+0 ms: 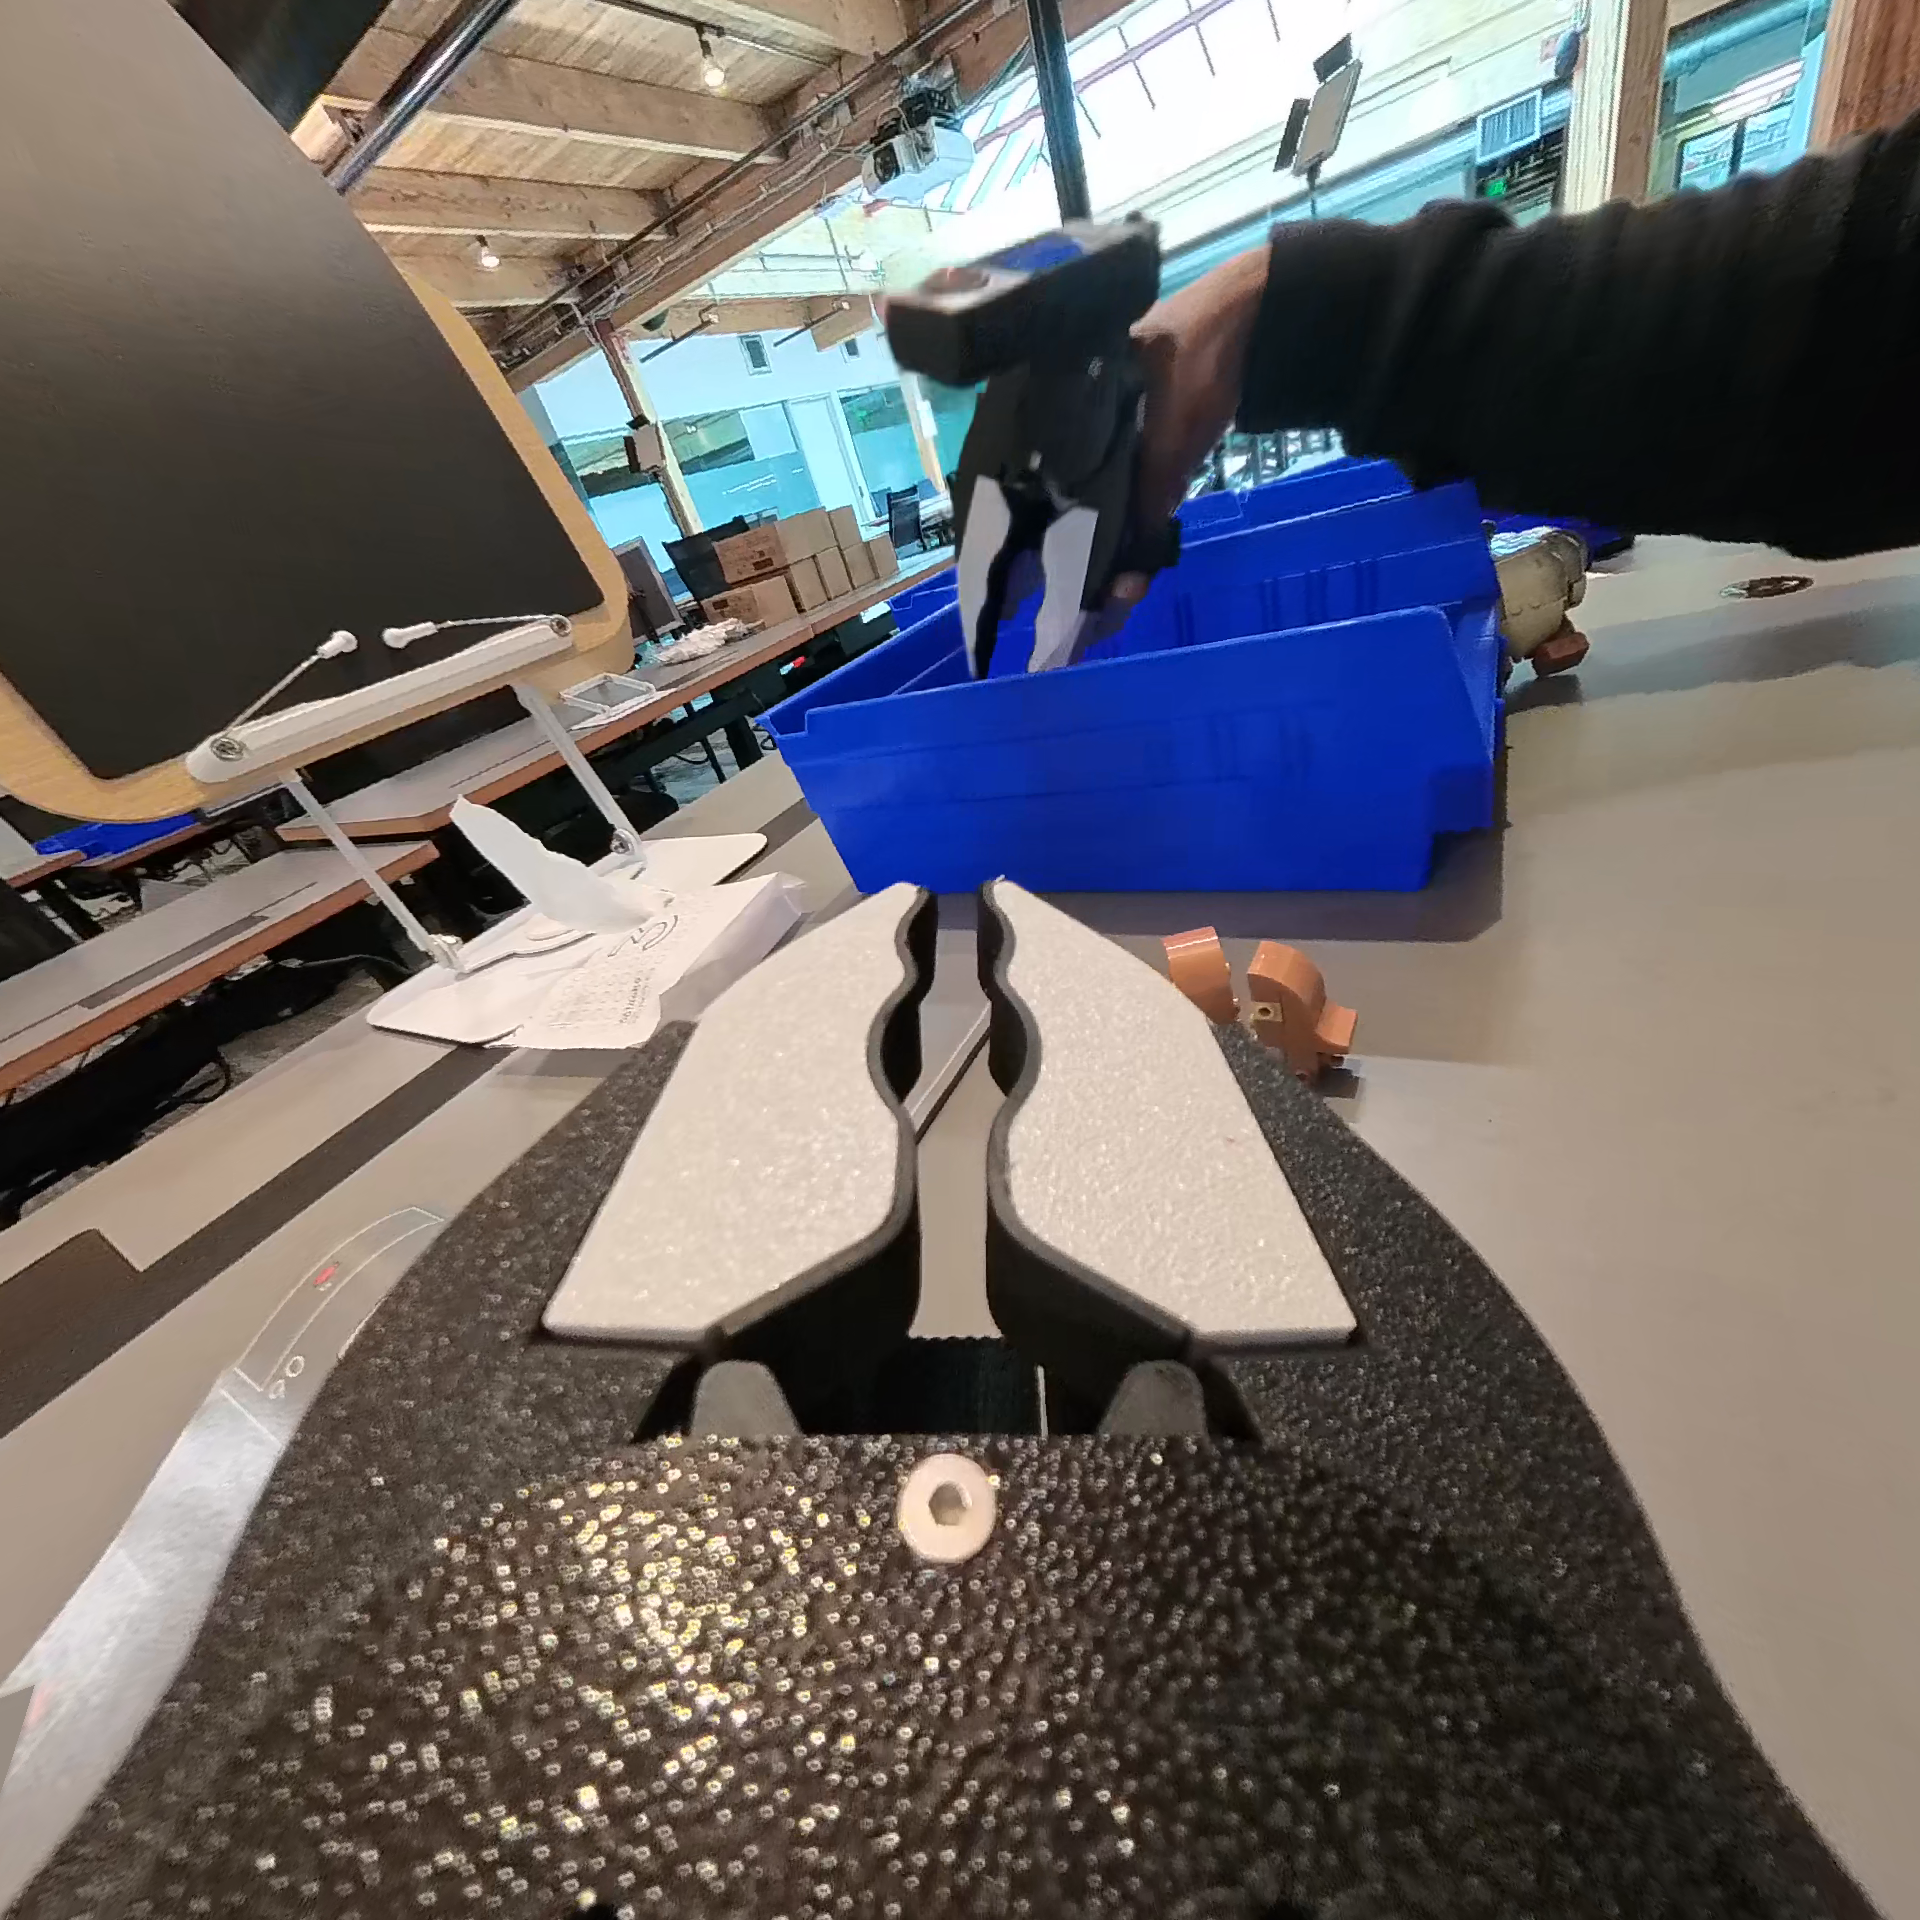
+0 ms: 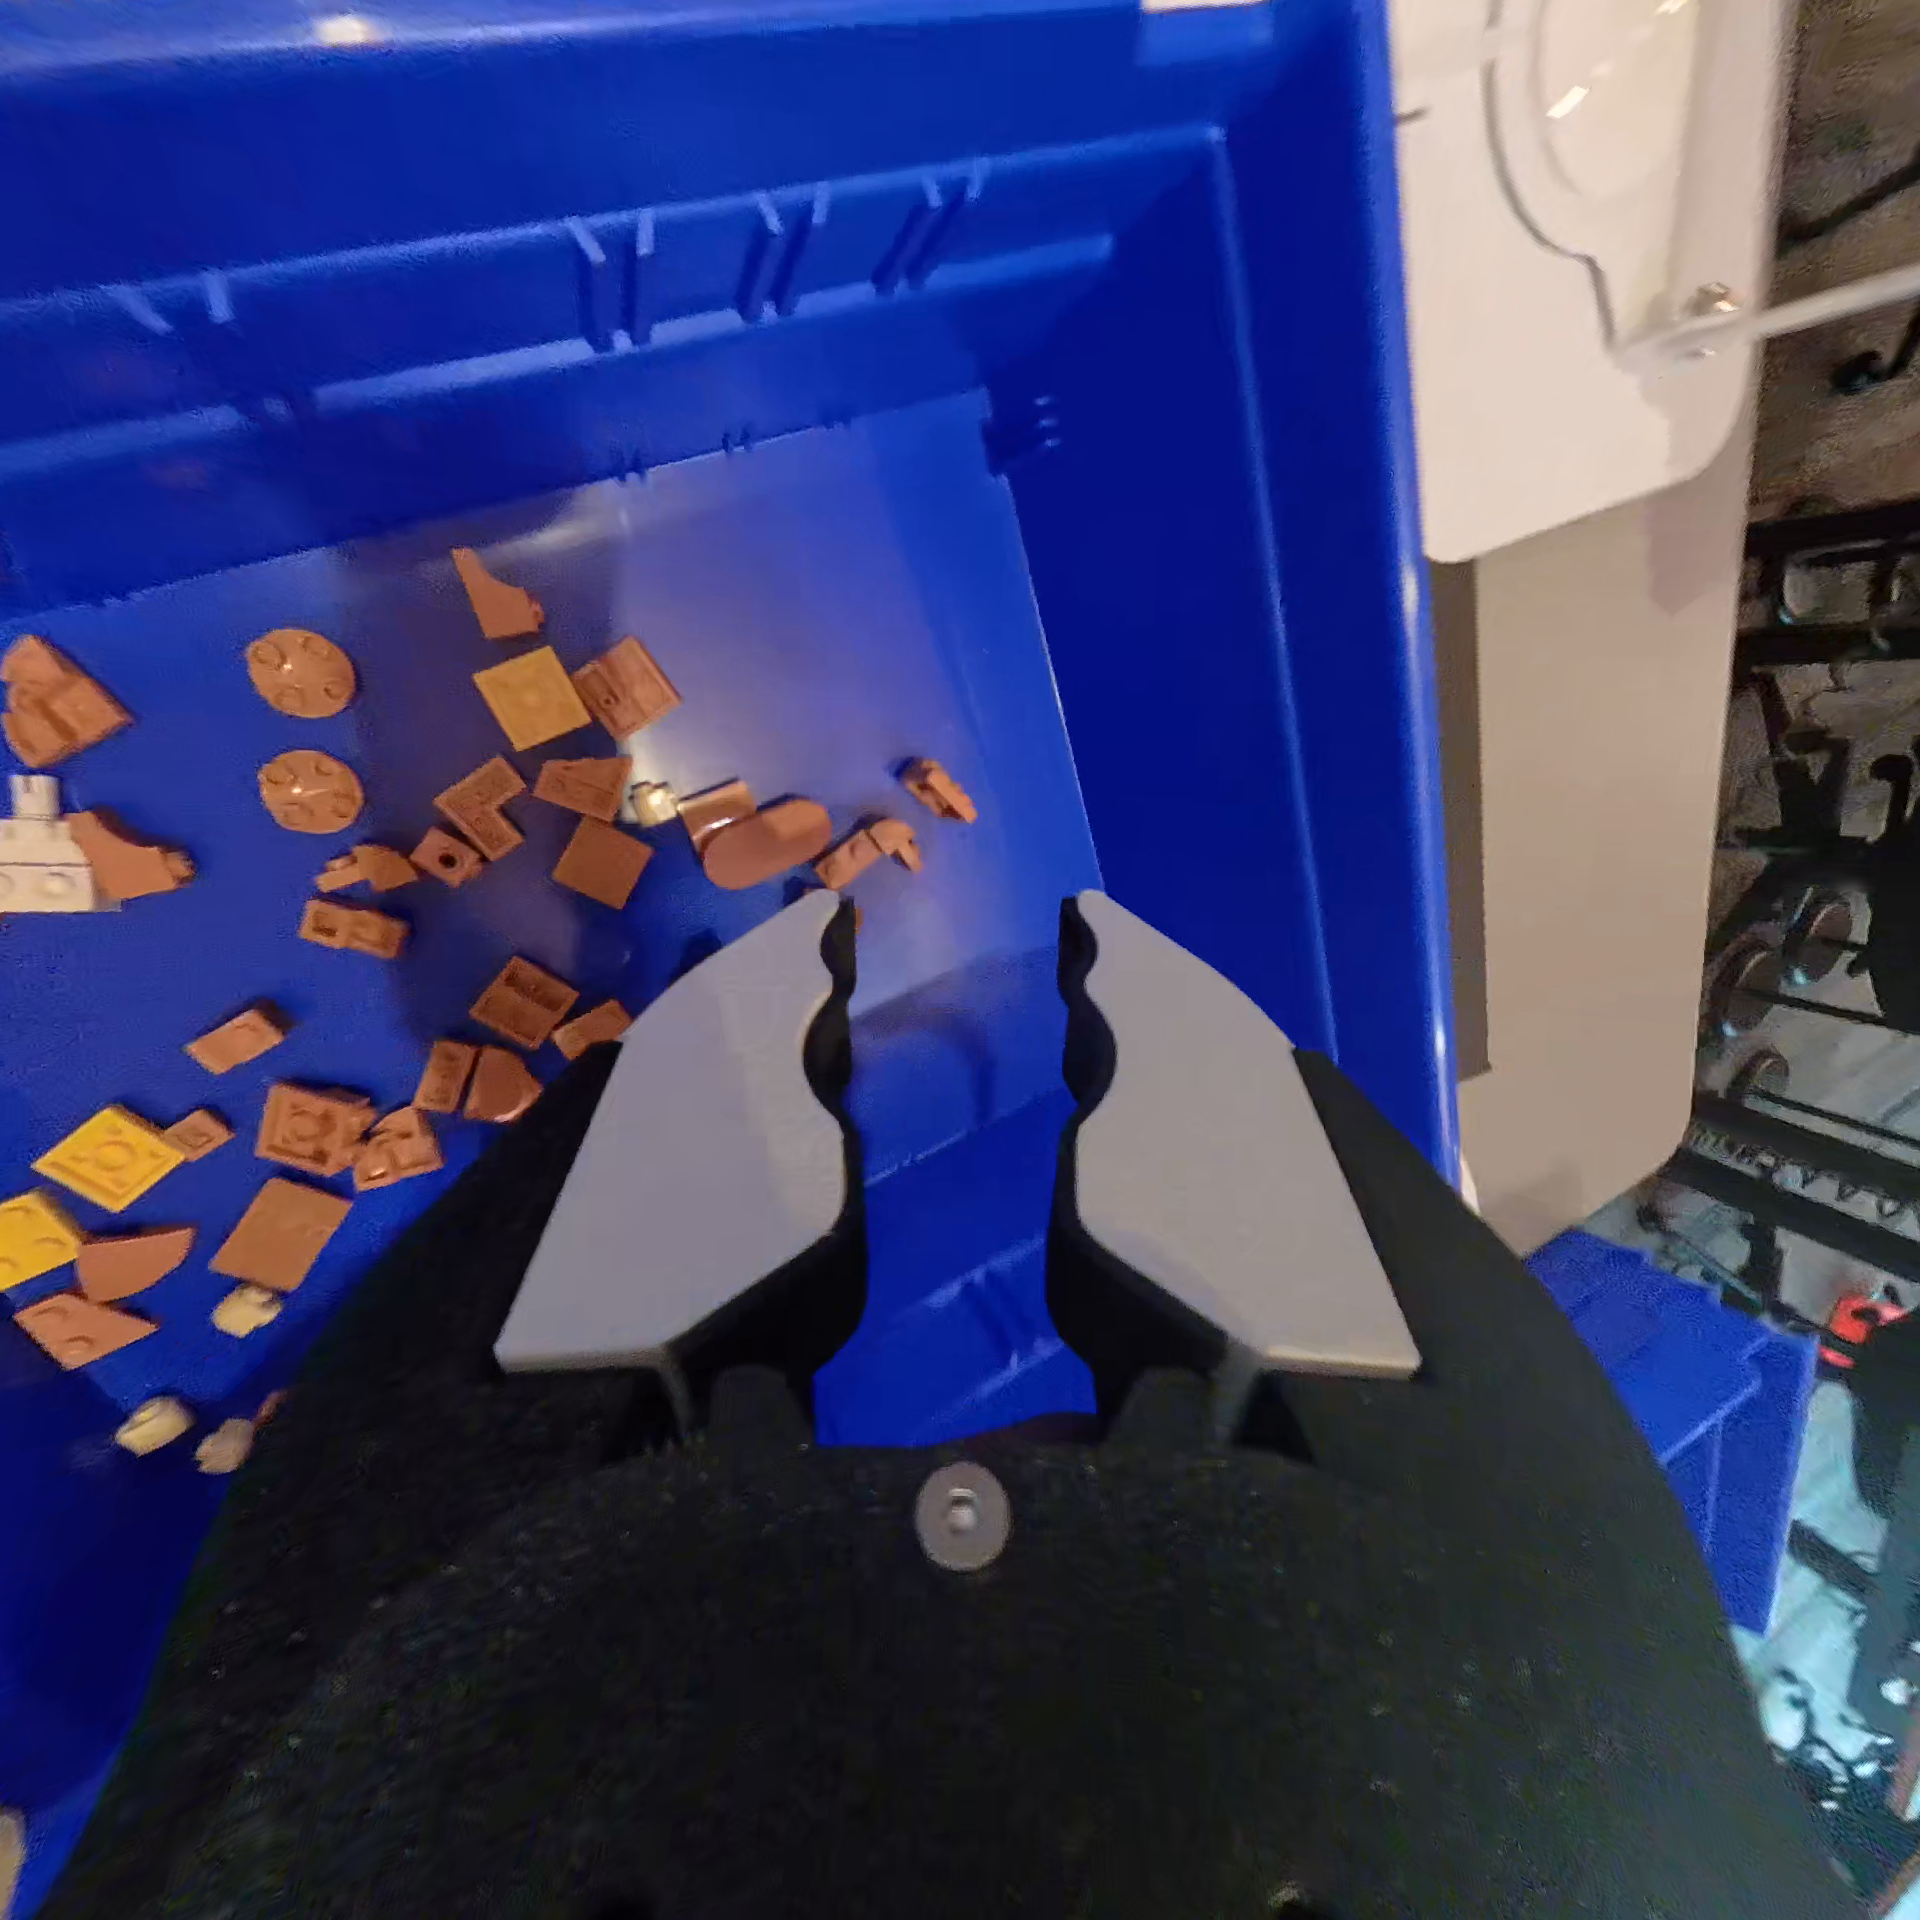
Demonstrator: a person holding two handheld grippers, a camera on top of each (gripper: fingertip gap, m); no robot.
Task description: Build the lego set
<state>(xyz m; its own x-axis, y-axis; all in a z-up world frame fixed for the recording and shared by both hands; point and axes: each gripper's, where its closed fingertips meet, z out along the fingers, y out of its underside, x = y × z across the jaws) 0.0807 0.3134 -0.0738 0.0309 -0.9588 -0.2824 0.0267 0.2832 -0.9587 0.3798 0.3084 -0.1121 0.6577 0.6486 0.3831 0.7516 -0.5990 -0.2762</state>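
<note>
While our right gripper (image 2: 951,909) hung w/ jaws wide, bare, over the blue bin (image 2: 1299,623), brown bricks (image 2: 582,862) lay near. Left gripper (image 1: 956,904) sat narrow, bare, above the tabletop (image 1: 1662,1039).

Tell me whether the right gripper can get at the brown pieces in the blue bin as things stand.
Probably yes. The right gripper hangs open inside the blue bin, nothing between its fingers, and the brown pieces lie loose on the bin floor just past its tips, uncovered.

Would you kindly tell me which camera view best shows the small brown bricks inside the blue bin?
The right wrist view: it looks down into the blue bin at the scattered brown bricks. The left wrist view shows only the bin's outer wall, hiding them.
</note>
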